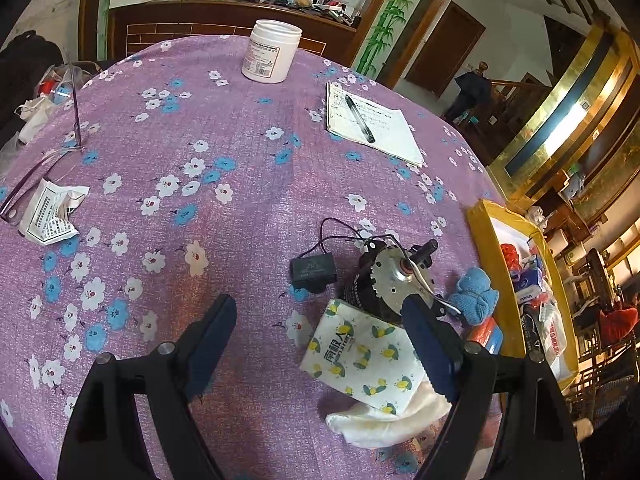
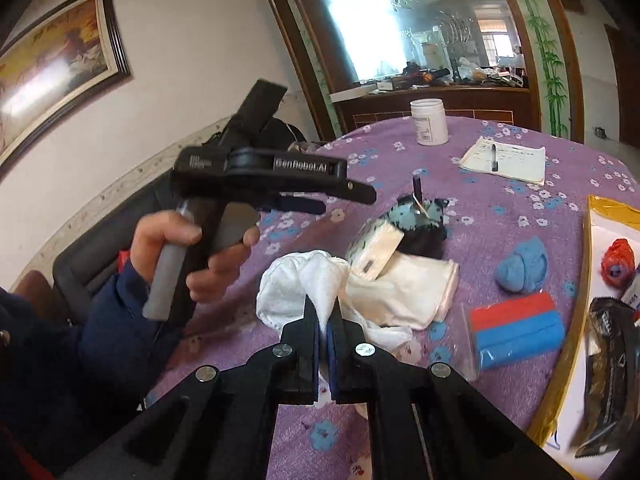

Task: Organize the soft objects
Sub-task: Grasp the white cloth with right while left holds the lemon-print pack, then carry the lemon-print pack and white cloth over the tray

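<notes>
A white cloth (image 2: 304, 284) lies crumpled at the near edge of the purple flowered table (image 2: 500, 208). My right gripper (image 2: 323, 305) is shut on a raised fold of it. A tissue pack (image 2: 376, 248) rests on the cloth's far side. In the left wrist view the same tissue pack (image 1: 360, 356) and white cloth (image 1: 384, 424) lie by the right finger of my left gripper (image 1: 320, 302), which hangs open above the table with nothing in it. A blue cloth ball (image 2: 522, 264) sits further right, and a red-and-blue sponge (image 2: 516, 330) in a clear bag lies near it.
A yellow-rimmed box (image 2: 576, 344) at the right edge holds a red bundle (image 2: 618, 266) and packets. A small motor (image 1: 380, 280) with a black capacitor (image 1: 312, 270) sits mid-table. A white jar (image 1: 274, 50), a notepad with pen (image 1: 372, 124) and a crumpled leaflet (image 1: 50, 212) lie further off.
</notes>
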### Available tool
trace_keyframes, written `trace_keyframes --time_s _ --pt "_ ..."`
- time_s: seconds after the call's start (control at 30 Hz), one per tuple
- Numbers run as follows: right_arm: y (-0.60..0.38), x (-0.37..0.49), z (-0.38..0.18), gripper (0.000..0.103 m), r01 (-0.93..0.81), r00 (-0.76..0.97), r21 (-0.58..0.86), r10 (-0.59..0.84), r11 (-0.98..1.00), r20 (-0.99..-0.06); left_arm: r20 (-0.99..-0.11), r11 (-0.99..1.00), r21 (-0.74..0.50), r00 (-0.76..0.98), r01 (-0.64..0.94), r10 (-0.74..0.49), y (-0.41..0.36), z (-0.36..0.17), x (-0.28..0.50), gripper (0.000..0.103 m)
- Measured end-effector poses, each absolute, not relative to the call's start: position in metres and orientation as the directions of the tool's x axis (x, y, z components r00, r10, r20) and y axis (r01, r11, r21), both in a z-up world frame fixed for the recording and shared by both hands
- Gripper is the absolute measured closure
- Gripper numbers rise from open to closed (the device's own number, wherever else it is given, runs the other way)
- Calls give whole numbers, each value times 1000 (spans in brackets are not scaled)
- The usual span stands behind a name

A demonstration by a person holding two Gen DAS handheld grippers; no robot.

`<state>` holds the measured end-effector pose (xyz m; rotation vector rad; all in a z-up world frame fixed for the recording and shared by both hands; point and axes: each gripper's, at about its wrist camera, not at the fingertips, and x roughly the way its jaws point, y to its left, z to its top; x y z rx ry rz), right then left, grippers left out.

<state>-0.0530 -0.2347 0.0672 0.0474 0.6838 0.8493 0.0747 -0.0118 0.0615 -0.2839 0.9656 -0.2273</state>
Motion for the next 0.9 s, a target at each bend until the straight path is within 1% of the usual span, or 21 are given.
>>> trace_keyframes --time_s 0.07,0.17,0.23,0.3,0.47,0.6,0.7,0.77,0.9 --pt "-237 -48 62 99 -646 485 299 679 703 -550 -775 940 -334 548 66 -314 -12 62 72 19" --pt "-256 -29 57 99 -560 528 360 656 746 -539 -775 939 -336 542 80 -323 -12 63 68 19" --pt "-266 -19 58 99 -512 559 397 647 761 -518 -778 937 -332 532 105 -335 -14 61 64 18" --pt "-279 -15 61 99 -485 579 437 653 757 -488 -783 937 -319 518 139 -344 -18 57 62 15" --pt "-278 -16 67 99 -492 585 433 656 755 -477 -792 934 -282 496 219 -356 -37 50 60 15" --pt "-273 -22 68 99 -508 580 416 656 754 -483 -802 927 -216 486 305 -347 -56 48 55 14" --pt "-273 -21 68 99 -508 583 413 655 756 -482 -812 942 -166 501 290 -298 -61 45 56 14" --pt "-273 -22 67 99 -509 583 412 655 756 -481 -821 946 -183 487 267 -296 -56 40 60 14" --pt "-273 -24 68 99 -508 586 408 652 759 -481 -821 937 -256 457 240 -341 -48 29 67 13"
